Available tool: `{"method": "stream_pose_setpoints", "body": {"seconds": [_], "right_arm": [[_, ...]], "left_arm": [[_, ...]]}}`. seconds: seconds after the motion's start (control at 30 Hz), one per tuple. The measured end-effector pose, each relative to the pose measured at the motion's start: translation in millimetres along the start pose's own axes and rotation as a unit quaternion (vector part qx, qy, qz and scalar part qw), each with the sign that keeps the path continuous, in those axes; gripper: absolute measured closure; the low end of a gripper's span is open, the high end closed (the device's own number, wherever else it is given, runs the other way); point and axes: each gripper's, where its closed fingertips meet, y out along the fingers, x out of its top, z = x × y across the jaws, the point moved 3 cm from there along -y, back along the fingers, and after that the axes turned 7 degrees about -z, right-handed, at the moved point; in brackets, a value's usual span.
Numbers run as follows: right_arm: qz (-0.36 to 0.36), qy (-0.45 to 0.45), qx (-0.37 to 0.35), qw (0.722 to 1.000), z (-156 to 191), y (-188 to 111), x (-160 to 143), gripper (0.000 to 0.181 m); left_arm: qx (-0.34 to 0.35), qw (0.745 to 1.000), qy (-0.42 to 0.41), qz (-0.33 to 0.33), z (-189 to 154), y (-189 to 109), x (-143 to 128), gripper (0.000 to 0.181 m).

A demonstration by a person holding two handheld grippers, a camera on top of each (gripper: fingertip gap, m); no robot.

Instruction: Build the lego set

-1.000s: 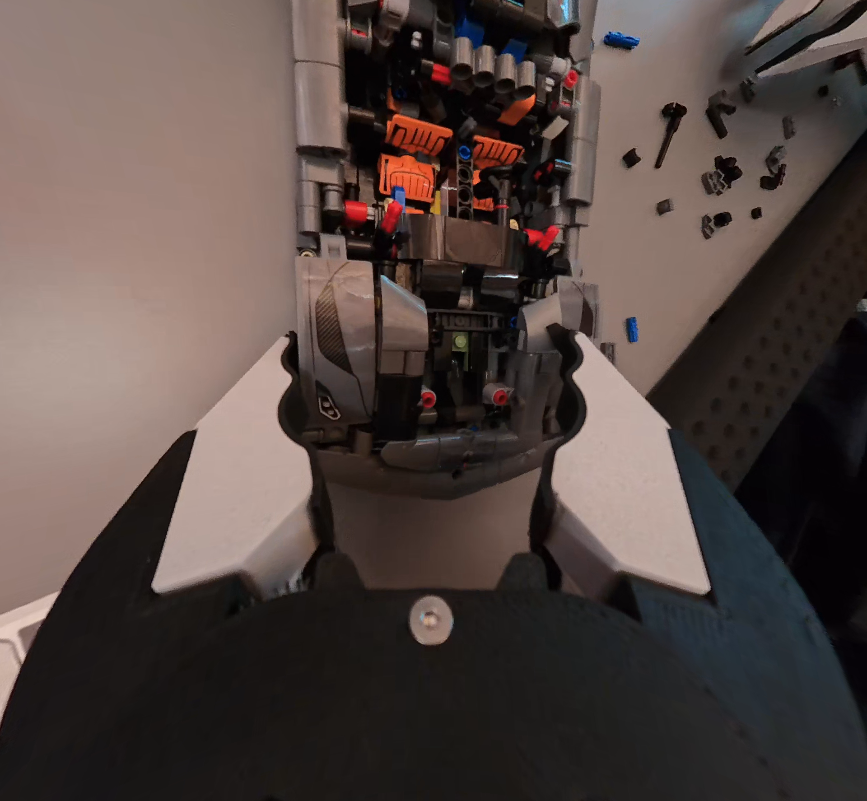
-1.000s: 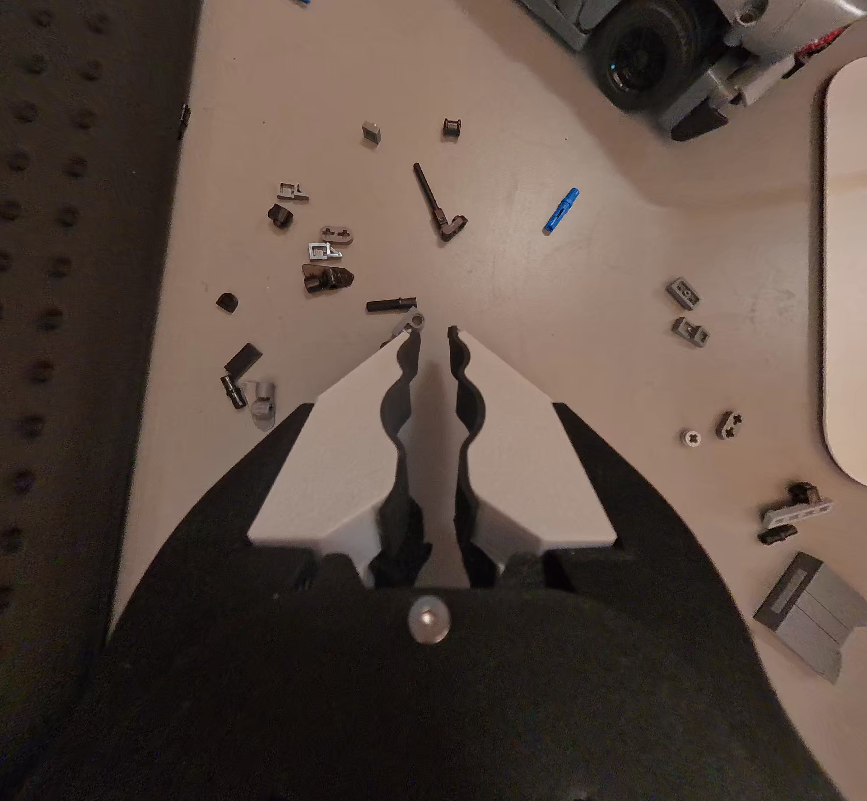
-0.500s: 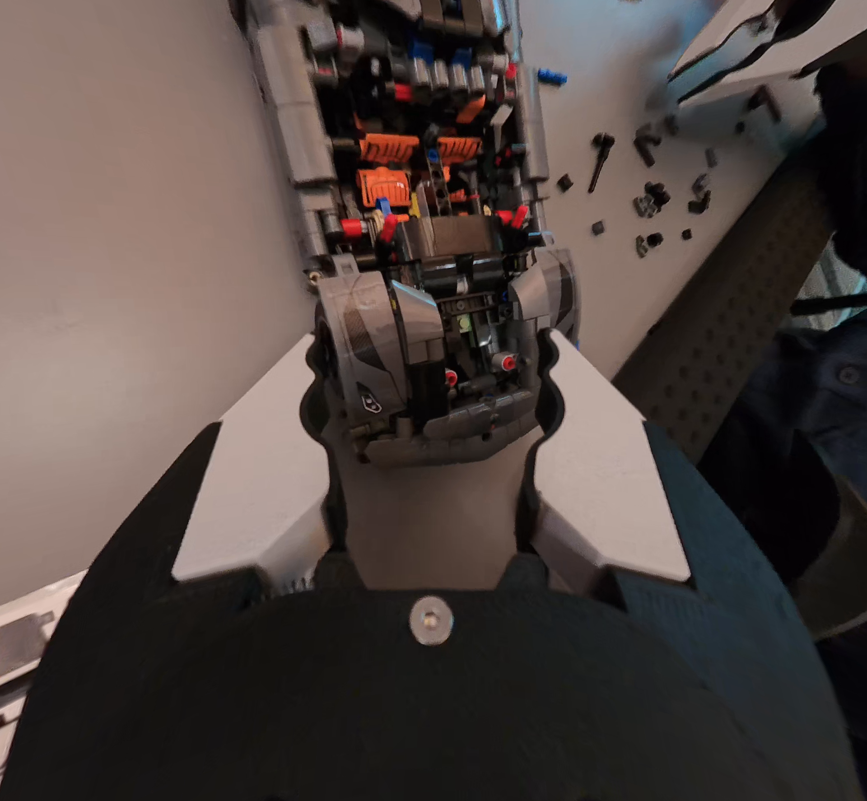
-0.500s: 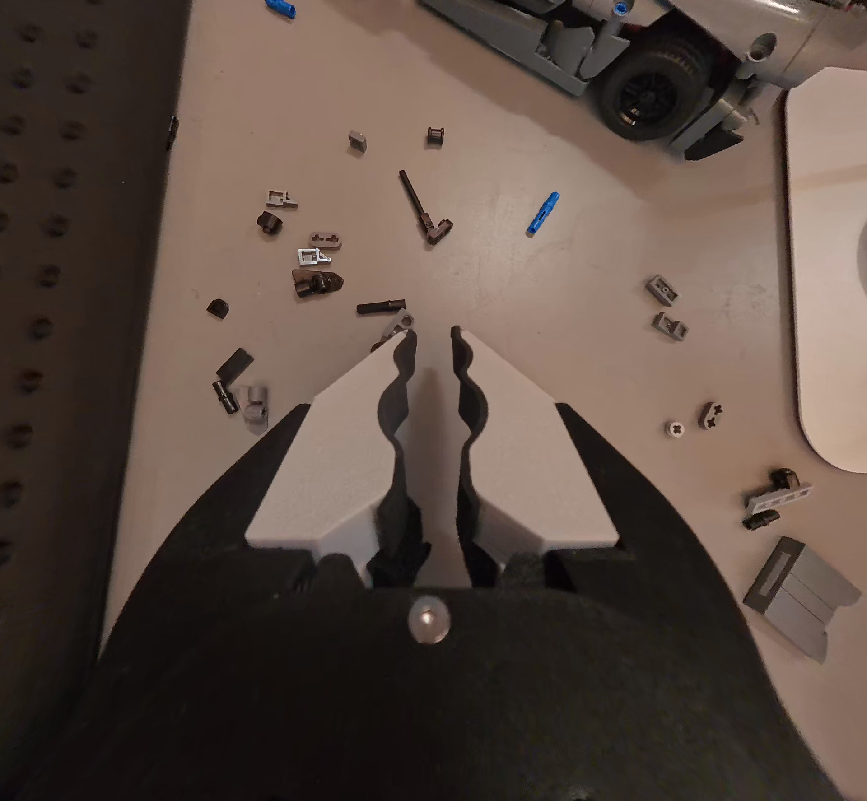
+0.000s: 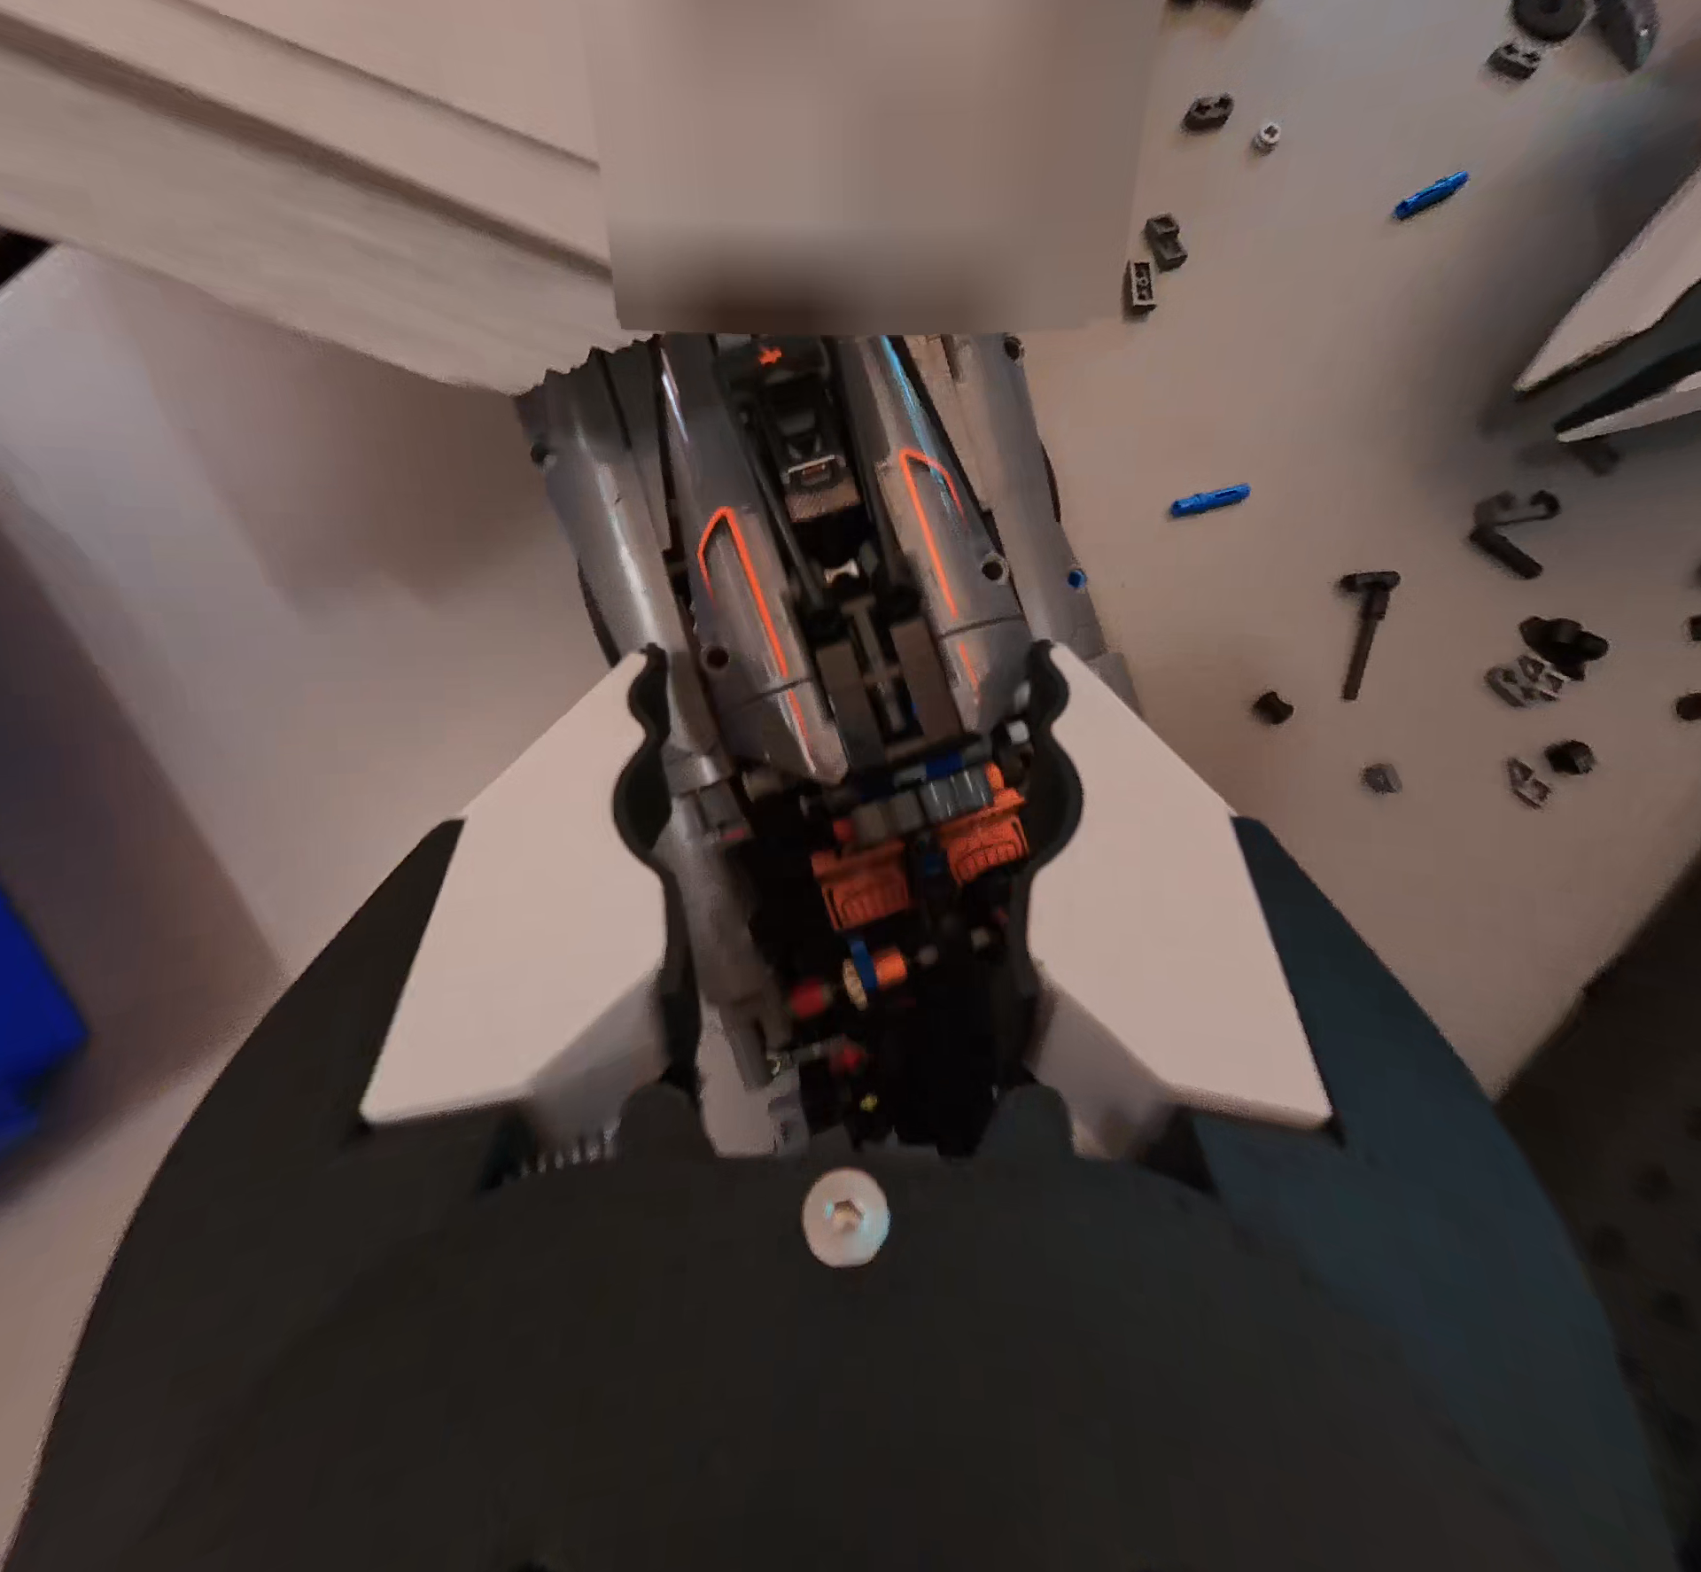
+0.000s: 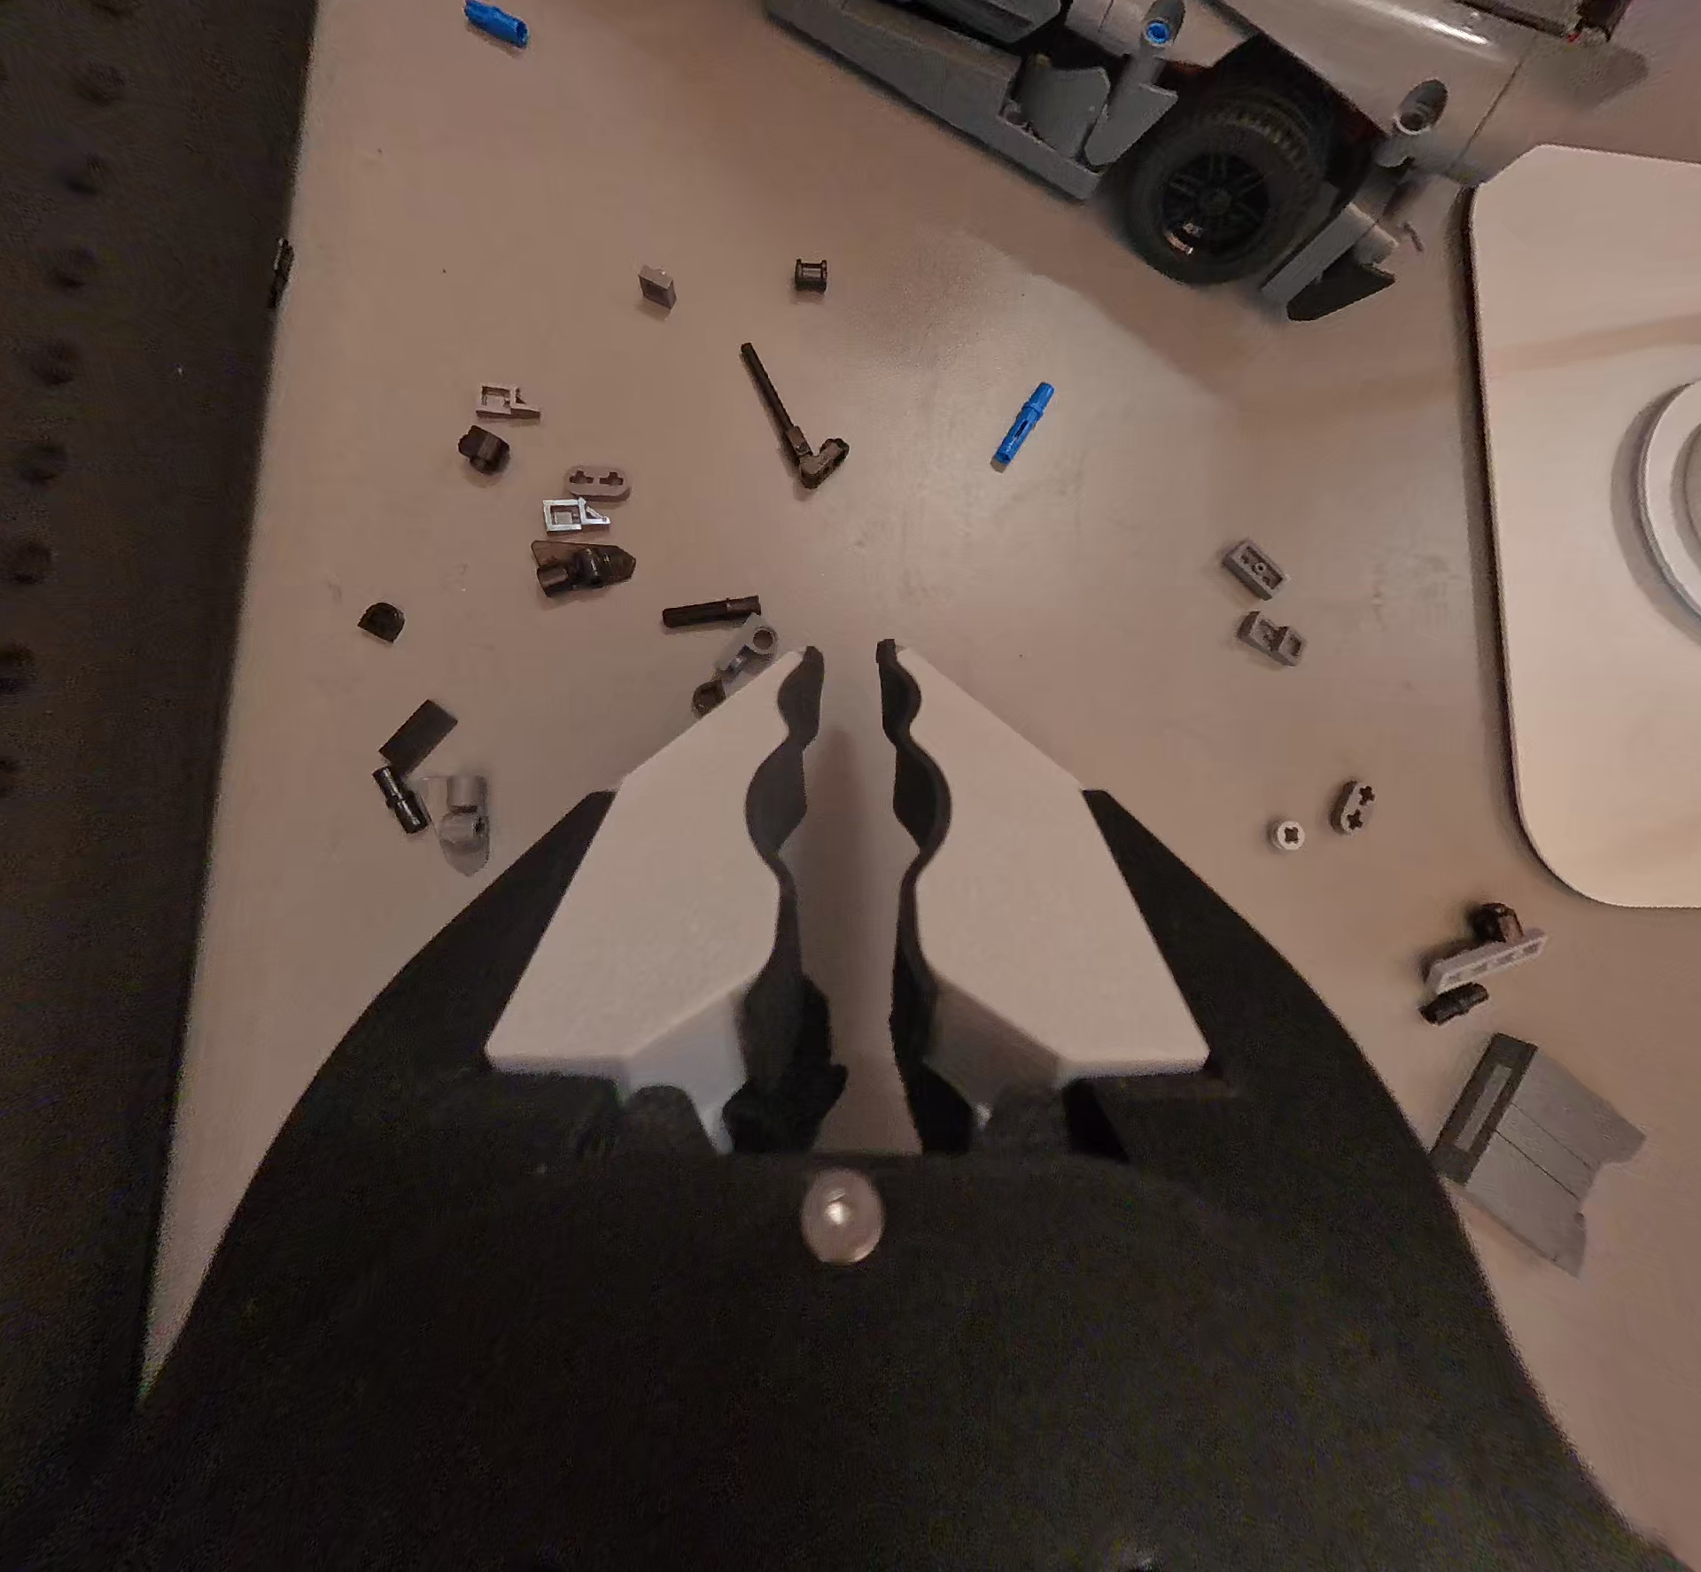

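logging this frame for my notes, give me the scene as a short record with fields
surface: pale table
model: grey lego car, partly built, orange and black inner parts exposed
left tongs: fingers on either side of the car body; contact cannot be told, view blurred
right tongs: narrow gap, empty, above bare table
loose parts: blue pin, black axle with connector, small grey and black pieces
other: white board at right edge

Warm, dim indoor light falls on my table (image 6: 1058, 607). My left view is smeared by motion blur, worst toward its edges beyond my left claw (image 5: 845, 672). My right view is sharp; the Lego car (image 6: 1197, 55) ahead of my right claw (image 6: 845, 653) casts a soft shadow. Wide-angle bending curves the borders.
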Motion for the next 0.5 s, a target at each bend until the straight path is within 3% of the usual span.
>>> {"method": "stream_pose_setpoints", "body": {"seconds": [0.33, 0.5], "right_arm": [[-0.017, 0.016, -0.010, 1.000, -4.7, -1.7, 3.1, 0.170], [-0.043, 0.034, -0.033, 0.998, -15.8, -8.5, 5.9, 0.169]], "left_arm": [[-0.002, 1.000, -0.015, -0.003, -1.1, 9.4, 3.1, 0.114], [0.031, 0.995, -0.001, -0.097, 0.6, -24.8, 40.1, 0.117]]}}
